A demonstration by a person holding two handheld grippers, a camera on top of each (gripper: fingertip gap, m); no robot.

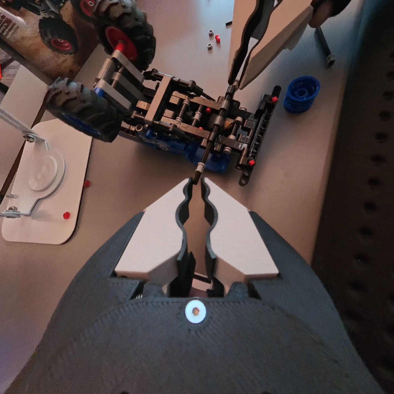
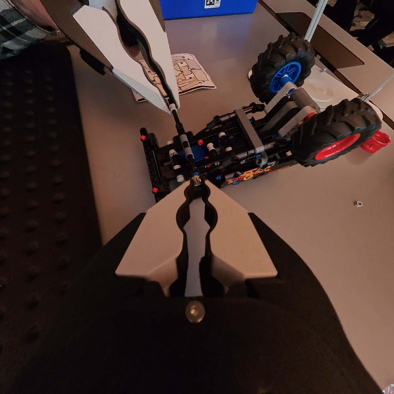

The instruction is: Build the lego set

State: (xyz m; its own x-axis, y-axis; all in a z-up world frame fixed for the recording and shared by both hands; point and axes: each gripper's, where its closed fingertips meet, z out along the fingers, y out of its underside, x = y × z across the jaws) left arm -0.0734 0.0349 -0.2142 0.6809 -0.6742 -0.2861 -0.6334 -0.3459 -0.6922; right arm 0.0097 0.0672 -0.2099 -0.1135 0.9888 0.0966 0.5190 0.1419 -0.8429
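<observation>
Across the black lego chassis (image 1: 191, 119), at 12 o'clock from your left gripper (image 1: 197, 181), lies the long thin black plastic axle (image 1: 215, 130), running 7 to 1 o'clock. Left jaws: narrow gap, pinching its near end. Right gripper (image 2: 195, 183): nearly closed on the far end with its small ribbed grey bushing (image 2: 196, 179). Both are equally near.

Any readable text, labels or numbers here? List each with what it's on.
White code label on the blue box: too small to read.
Printed sheet: diagrams only, nothing legible.
Flame sticker on the lego truck: no legible words.
Lettering on the picture box: blurred, cut off.
</observation>
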